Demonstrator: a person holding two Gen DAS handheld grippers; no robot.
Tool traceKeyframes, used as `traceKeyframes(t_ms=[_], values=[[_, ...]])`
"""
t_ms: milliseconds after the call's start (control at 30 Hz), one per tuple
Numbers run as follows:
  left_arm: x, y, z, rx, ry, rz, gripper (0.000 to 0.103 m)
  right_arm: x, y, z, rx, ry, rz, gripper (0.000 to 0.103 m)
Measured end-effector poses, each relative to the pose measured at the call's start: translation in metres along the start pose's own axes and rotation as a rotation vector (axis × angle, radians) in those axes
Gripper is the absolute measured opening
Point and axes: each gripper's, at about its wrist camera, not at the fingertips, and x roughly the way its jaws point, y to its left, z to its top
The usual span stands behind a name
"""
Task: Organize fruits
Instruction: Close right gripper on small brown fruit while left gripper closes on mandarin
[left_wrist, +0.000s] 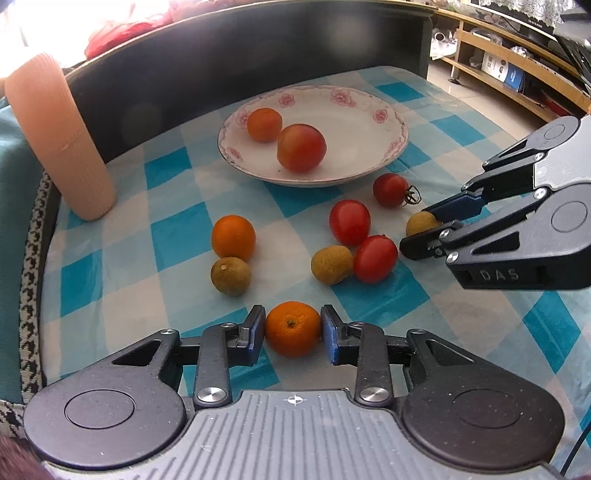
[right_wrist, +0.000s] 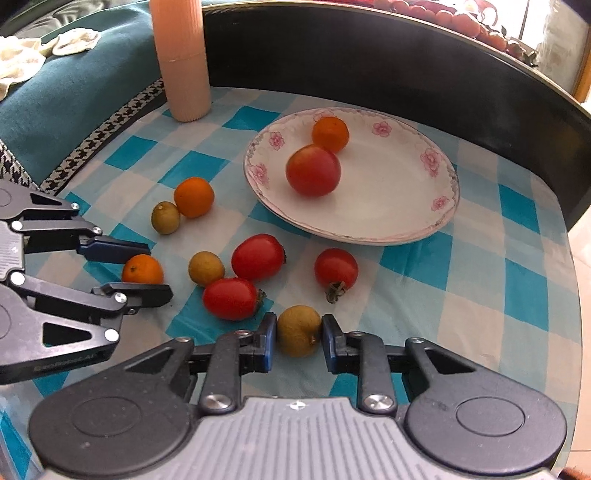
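My left gripper (left_wrist: 293, 326) is shut on a small orange (left_wrist: 293, 338) that rests on the checked cloth; the right wrist view shows that left gripper (right_wrist: 157, 271) and its orange (right_wrist: 142, 269) at the left. My right gripper (right_wrist: 298, 330) is shut on a brown longan (right_wrist: 298, 341), also low on the cloth. From the left wrist view, the right gripper (left_wrist: 419, 230) pinches that longan (left_wrist: 421, 222) at the right. A flowered white plate (left_wrist: 369, 107) behind holds a small orange (left_wrist: 264, 123) and a large tomato (left_wrist: 301, 147).
Loose on the blue-checked cloth (left_wrist: 166, 236) lie an orange (left_wrist: 233, 237), two longans (left_wrist: 231, 276) (left_wrist: 331, 264) and three small tomatoes (left_wrist: 349, 222) (left_wrist: 375, 258) (left_wrist: 390, 189). A ribbed peach cup (left_wrist: 59, 136) stands far left. A dark board (left_wrist: 258, 55) backs the table.
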Motion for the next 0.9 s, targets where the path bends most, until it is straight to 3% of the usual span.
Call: traceKeyframes(t_ms=[133, 200, 300, 467, 900], values=[[0.0, -0.003, -0.002, 0.013, -0.005, 0.015, 0.043, 0.0, 0.001, -0.001, 0.003, -0.006, -0.003, 0.043], [-0.001, -0.002, -0.002, 0.0, 0.0, 0.021, 0.049, 0.0, 0.0, -0.001, 0.014, -0.003, -0.003, 0.043], [0.0, 0.0, -0.003, -0.017, 0.003, 0.024, 0.052, 0.001, 0.001, -0.002, 0.014, -0.001, -0.01, 0.043], [-0.002, -0.002, -0.001, -0.034, 0.024, 0.012, 0.041, 0.0, 0.004, 0.002, 0.024, 0.016, -0.021, 0.043], [-0.006, -0.009, 0.005, -0.001, 0.053, 0.068, 0.04, -0.009, 0.015, 0.005, -0.006, -0.006, -0.033, 0.042]])
